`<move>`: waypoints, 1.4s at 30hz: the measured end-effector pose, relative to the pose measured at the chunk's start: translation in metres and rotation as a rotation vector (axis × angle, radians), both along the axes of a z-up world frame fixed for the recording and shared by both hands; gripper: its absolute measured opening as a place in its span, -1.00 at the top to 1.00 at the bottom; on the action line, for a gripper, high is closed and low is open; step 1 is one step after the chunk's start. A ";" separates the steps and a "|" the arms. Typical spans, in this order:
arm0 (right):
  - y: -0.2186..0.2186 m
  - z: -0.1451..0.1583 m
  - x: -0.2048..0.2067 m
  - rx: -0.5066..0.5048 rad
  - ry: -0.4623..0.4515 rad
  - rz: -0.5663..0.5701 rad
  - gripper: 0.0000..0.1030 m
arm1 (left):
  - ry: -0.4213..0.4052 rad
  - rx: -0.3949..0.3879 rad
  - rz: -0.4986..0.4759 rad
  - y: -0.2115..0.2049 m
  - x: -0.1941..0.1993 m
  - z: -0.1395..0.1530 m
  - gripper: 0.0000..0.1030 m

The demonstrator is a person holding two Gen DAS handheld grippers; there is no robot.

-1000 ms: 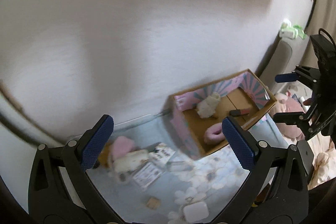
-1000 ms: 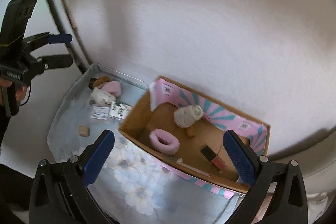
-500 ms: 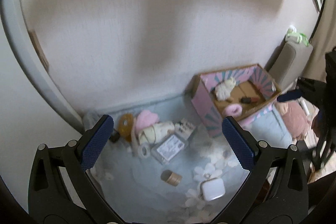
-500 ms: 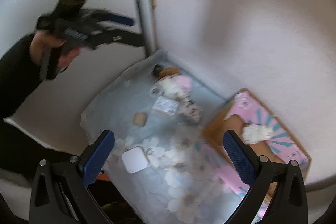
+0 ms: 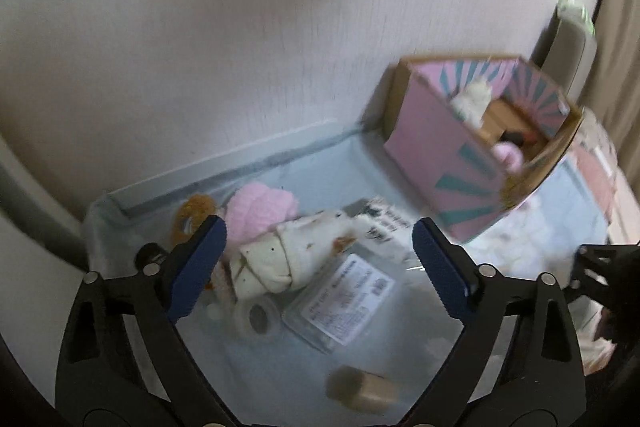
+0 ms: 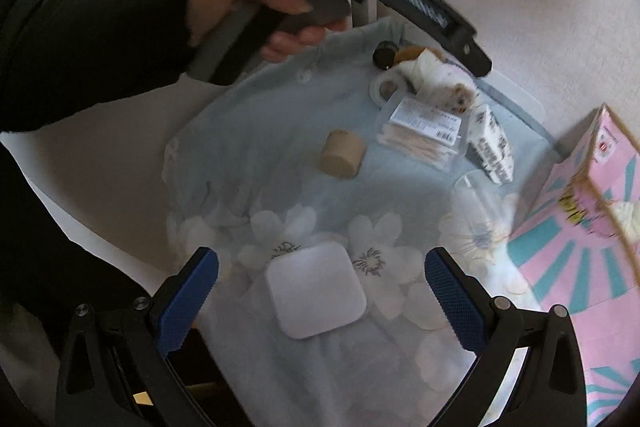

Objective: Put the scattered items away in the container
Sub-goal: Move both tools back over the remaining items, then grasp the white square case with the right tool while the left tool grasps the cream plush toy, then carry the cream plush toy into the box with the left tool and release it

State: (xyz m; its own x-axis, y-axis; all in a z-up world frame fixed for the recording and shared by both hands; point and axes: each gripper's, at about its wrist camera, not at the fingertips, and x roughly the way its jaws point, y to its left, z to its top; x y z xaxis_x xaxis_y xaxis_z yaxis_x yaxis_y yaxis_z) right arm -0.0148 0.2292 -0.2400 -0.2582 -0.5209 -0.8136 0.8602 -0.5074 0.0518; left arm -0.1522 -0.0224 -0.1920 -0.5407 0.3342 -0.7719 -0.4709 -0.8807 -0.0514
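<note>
Hovering, jaws wide and empty: left gripper point(image 5: 318, 259) over cream rolled cloth point(image 5: 288, 259), right gripper point(image 6: 320, 291) over white square case point(image 6: 315, 289); pink box point(image 5: 452, 163) far right.

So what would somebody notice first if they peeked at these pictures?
Probably the pink box with teal stripes by the wall, already holding a few soft things. Next, the jumble on the pale blue flowered cloth: a cream sock bundle, a pink knitted thing, a packet of cotton swabs. Nearest, a white square case lies between the open right gripper's fingers.
</note>
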 end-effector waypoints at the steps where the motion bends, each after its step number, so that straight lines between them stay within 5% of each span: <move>1: -0.001 -0.003 0.003 0.001 0.008 0.001 -0.99 | -0.001 -0.008 -0.008 0.000 -0.001 -0.007 -0.77; 14: -0.003 -0.030 0.010 0.015 0.072 0.042 -0.88 | 0.002 -0.048 -0.019 -0.005 -0.012 -0.046 -0.31; 17: -0.005 -0.035 0.012 0.035 0.069 0.067 -0.69 | -0.001 -0.074 -0.035 -0.002 -0.011 -0.048 -0.07; 21: -0.007 -0.040 0.013 0.042 0.029 0.095 -0.18 | 0.003 -0.089 -0.036 0.000 -0.010 -0.048 0.21; 23: -0.007 -0.040 0.014 0.039 0.031 0.089 -0.18 | 0.004 -0.094 -0.026 -0.001 -0.010 -0.048 0.32; 35: -0.005 -0.021 0.006 0.006 0.035 0.029 -0.16 | 0.036 -0.035 0.011 -0.011 -0.002 -0.012 0.39; 42: 0.009 0.023 -0.010 -0.043 0.048 -0.050 -0.16 | 0.057 0.007 0.041 -0.017 0.000 0.035 0.39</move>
State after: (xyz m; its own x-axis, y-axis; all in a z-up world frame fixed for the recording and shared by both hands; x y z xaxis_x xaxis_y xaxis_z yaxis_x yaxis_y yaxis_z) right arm -0.0243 0.2380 -0.2165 -0.3231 -0.5407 -0.7767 0.8360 -0.5477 0.0336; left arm -0.1518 -0.0391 -0.1571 -0.5969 0.3164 -0.7373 -0.4367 -0.8990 -0.0323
